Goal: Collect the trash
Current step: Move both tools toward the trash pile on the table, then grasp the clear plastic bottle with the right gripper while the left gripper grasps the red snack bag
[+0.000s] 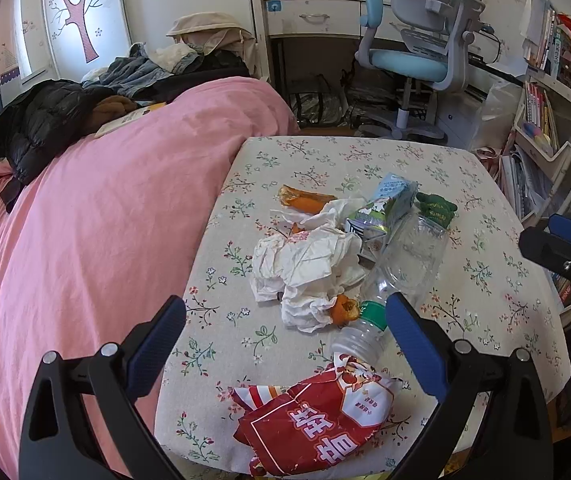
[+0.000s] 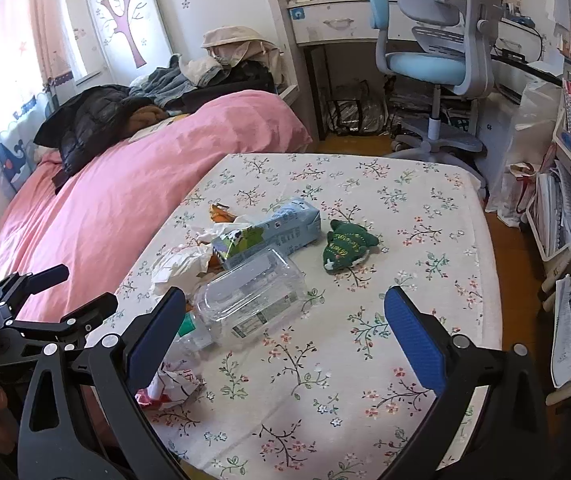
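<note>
Trash lies on a floral-cloth table (image 1: 485,184): a red snack wrapper (image 1: 317,420), crumpled white tissues (image 1: 309,268), orange peel (image 1: 305,200), a clear plastic bottle (image 1: 401,268) on its side, a blue milk carton (image 1: 389,204) and a small green pouch (image 1: 437,206). My left gripper (image 1: 285,344) is open above the near edge, over the wrapper and the bottle's neck. My right gripper (image 2: 285,332) is open and empty, over the table just right of the bottle (image 2: 249,300); the carton (image 2: 269,232) and pouch (image 2: 347,248) lie beyond it.
A bed with a pink cover (image 1: 105,220) and piled clothes (image 1: 65,116) borders the table on the left. A blue desk chair (image 1: 417,56) and a desk stand behind. A bookshelf (image 1: 545,120) is on the right.
</note>
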